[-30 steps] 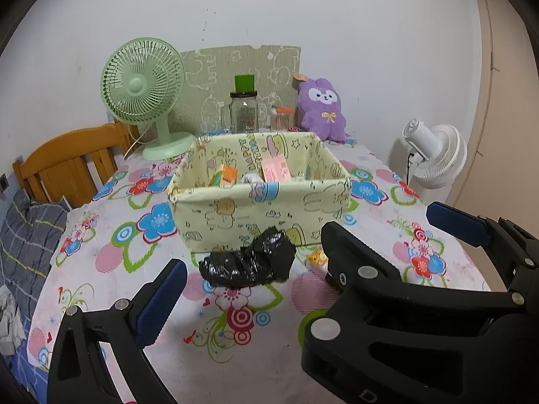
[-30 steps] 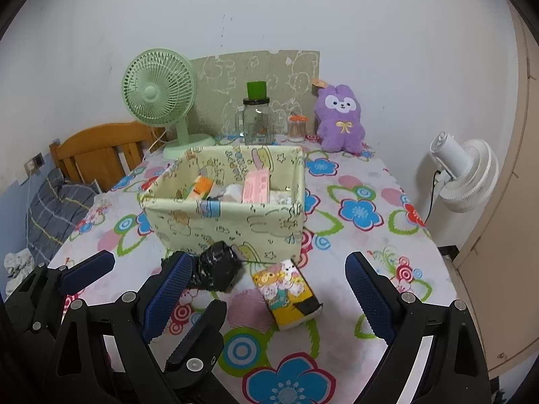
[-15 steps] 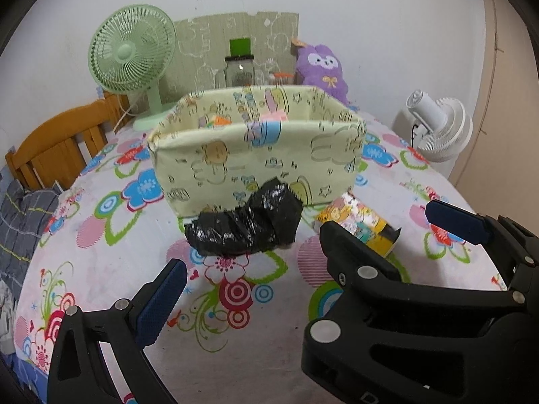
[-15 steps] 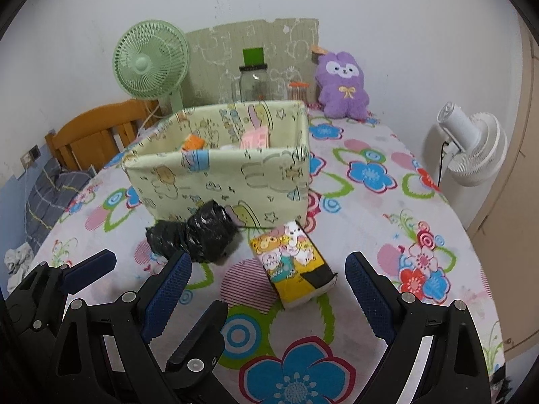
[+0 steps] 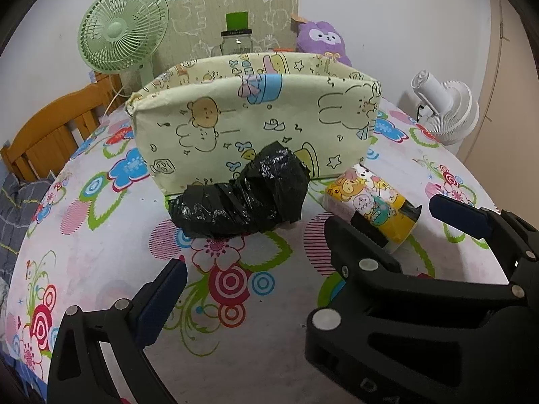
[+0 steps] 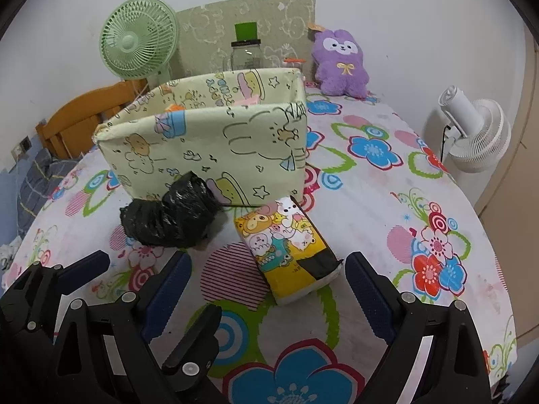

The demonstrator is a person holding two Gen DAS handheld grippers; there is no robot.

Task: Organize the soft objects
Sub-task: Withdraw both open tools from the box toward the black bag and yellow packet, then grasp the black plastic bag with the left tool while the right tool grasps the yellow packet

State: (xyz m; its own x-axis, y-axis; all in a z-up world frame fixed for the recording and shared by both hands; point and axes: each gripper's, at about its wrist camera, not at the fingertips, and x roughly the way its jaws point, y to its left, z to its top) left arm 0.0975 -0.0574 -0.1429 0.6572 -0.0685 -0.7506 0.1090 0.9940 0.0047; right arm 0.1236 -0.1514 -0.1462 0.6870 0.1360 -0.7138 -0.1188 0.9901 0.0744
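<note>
A crumpled black plastic bag (image 5: pixel 242 195) lies on the flowered tablecloth against the front wall of a pale yellow cartoon-print fabric box (image 5: pixel 256 118). It also shows in the right wrist view (image 6: pixel 171 215), with the box (image 6: pixel 215 144) behind it. A yellow cartoon tissue pack (image 6: pixel 289 245) lies to the bag's right, also in the left wrist view (image 5: pixel 374 205). My left gripper (image 5: pixel 303 235) is open, low over the table just before the bag. My right gripper (image 6: pixel 269 276) is open with the tissue pack between its fingers' line.
A green desk fan (image 6: pixel 139 38), a glass jar with a green lid (image 6: pixel 246 50) and a purple plush toy (image 6: pixel 340 64) stand at the back by the wall. A white fan (image 6: pixel 471 131) stands off the table's right edge. A wooden chair (image 5: pixel 50 131) is at left.
Both grippers have dropped lower and moved forward toward the box. The bag and tissue pack now look larger and closer. Both stay open.
</note>
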